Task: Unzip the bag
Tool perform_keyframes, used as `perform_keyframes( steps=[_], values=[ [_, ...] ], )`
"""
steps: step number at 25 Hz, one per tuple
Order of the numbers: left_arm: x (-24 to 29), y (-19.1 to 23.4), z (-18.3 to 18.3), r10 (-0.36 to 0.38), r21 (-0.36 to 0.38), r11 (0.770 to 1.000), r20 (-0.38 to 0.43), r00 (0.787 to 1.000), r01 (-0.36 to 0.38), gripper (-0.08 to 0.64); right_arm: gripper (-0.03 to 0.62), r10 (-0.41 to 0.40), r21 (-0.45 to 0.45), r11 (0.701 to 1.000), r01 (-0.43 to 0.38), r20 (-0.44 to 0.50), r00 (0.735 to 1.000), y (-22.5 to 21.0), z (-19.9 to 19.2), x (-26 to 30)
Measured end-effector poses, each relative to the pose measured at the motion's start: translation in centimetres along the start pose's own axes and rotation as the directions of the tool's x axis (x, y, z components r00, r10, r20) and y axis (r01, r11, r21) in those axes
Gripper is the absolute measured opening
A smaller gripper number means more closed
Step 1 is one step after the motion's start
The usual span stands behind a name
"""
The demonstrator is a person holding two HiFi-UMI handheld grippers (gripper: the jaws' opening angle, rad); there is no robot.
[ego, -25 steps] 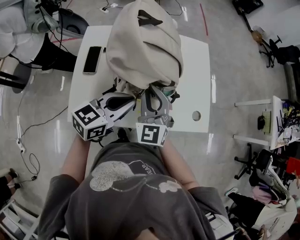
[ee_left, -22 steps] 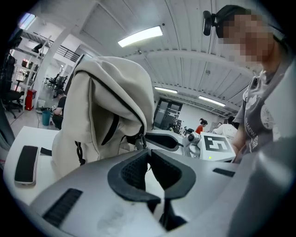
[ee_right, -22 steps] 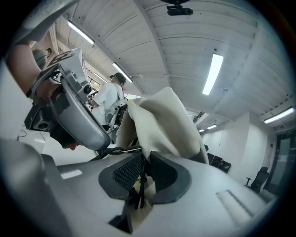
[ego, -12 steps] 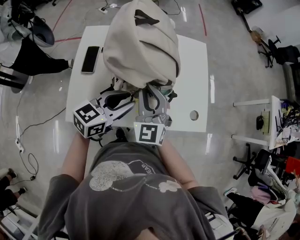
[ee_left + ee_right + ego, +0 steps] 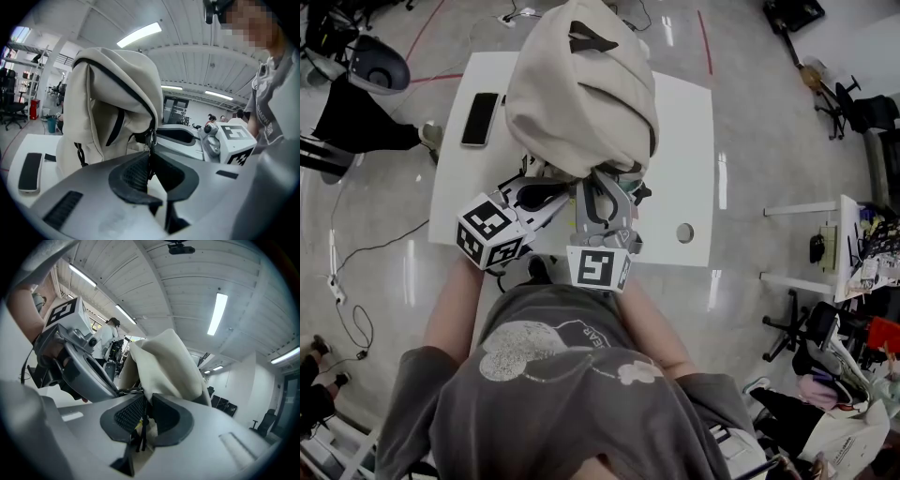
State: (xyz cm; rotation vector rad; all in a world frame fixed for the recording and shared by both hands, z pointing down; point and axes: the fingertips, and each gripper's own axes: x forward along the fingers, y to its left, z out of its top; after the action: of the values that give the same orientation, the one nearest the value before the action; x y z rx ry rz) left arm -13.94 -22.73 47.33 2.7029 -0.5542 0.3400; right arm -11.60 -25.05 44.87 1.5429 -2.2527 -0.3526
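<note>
While left tool (image 5: 151, 159) just closed on zip-pull (image 5: 151, 139), right tool (image 5: 146, 408) gripping bag (image 5: 581, 94) (phone (image 5: 480, 118) aside)

Bright ceiling strip lights (image 5: 139, 34); floor (image 5: 750, 141) glare (head view); gripper views fisheye-warped, corners black.

One bag (image 5: 581, 89) stands on one white surface (image 5: 689, 131). One phone (image 5: 479, 118) lies to the left of the bag, and one round hole (image 5: 684, 232) sits in the surface at the bag's near right. Two tools meet at the bag's near edge. The left tool (image 5: 555, 186) has jaws that have just been closing on one zip pull (image 5: 151, 139). The right tool (image 5: 605, 183) pinches one fold of the bag.
</note>
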Motion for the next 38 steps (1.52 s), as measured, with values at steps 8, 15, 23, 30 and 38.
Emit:
perform_keyframes(
  steps=[8,15,23,30,38],
  values=[
    [-2.6,-0.3,3.0,-0.067,-0.246,0.964,0.123,0.990,0.095,0.034,0.051,0.036,-0.056,0.998,-0.035,0.013,0.999,0.7,-0.8,0.0],
    [-3.7,0.1,5.2,-0.092,-0.348,0.922,0.222,0.971,0.167,0.032,0.044,0.059,-0.045,0.997,-0.056,0.062,0.996,1.0,-0.7,-0.2],
    [-5.0,1.3,6.6,-0.096,-0.353,0.915,0.287,0.953,0.198,0.032,0.035,0.061,-0.050,0.997,-0.057,0.073,0.995,1.2,-0.4,-0.4],
    [-6.1,2.1,6.7,-0.085,-0.382,0.897,0.347,0.934,0.223,0.032,0.028,0.051,-0.091,0.995,-0.044,0.077,0.996,0.8,0.3,-1.2],
    [-6.6,2.2,7.3,-0.082,-0.355,0.908,0.374,0.924,0.224,0.034,0.023,0.062,-0.114,0.992,-0.051,0.093,0.994,1.7,-0.3,-1.0]
  ],
)
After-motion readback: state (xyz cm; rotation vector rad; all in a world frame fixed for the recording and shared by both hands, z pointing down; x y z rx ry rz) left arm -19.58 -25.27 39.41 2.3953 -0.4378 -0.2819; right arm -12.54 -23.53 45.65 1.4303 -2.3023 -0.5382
